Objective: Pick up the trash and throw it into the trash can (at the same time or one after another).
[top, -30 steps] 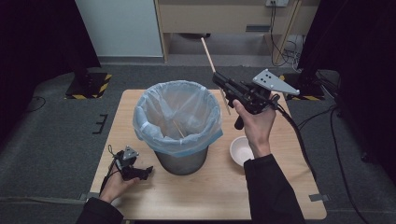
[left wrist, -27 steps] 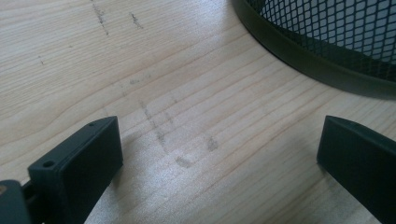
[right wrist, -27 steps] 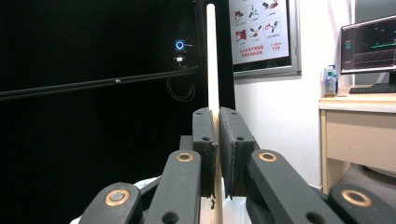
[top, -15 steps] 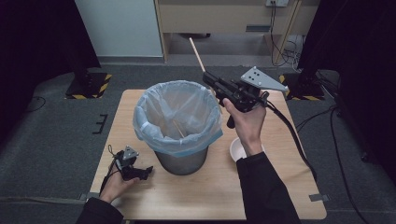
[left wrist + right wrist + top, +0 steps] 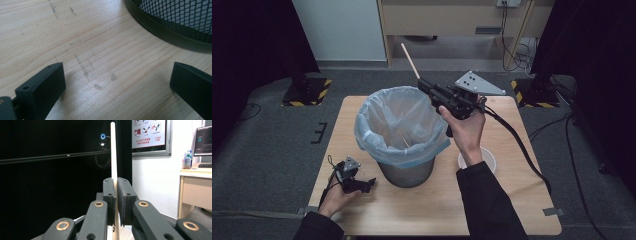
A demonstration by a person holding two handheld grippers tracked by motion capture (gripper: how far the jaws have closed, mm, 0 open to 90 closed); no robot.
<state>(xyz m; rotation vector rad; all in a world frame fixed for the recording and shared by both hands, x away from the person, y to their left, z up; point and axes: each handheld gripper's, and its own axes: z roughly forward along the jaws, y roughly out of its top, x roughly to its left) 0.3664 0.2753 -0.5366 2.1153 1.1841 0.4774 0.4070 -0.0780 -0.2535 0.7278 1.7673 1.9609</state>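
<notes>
High view: right tool (image 5: 421, 83) pinching pale wooden stick (image 5: 410, 60) over bag-lined mesh bin (image 5: 399, 132); left tool (image 5: 367, 184) spread on bench (image 5: 512, 200). Advice: tip stick downward, centre over opening, then release.

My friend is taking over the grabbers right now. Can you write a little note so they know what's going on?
Right gripper: shut on a wooden stick, held up over the far rim of the lined mesh bin.
Left gripper: open, holding nothing, resting low on the table beside the bin's base.
Done: one stick already lies inside the bin.
Left: probably drop the held stick into the bin. A white bowl sits right of the bin.
</notes>
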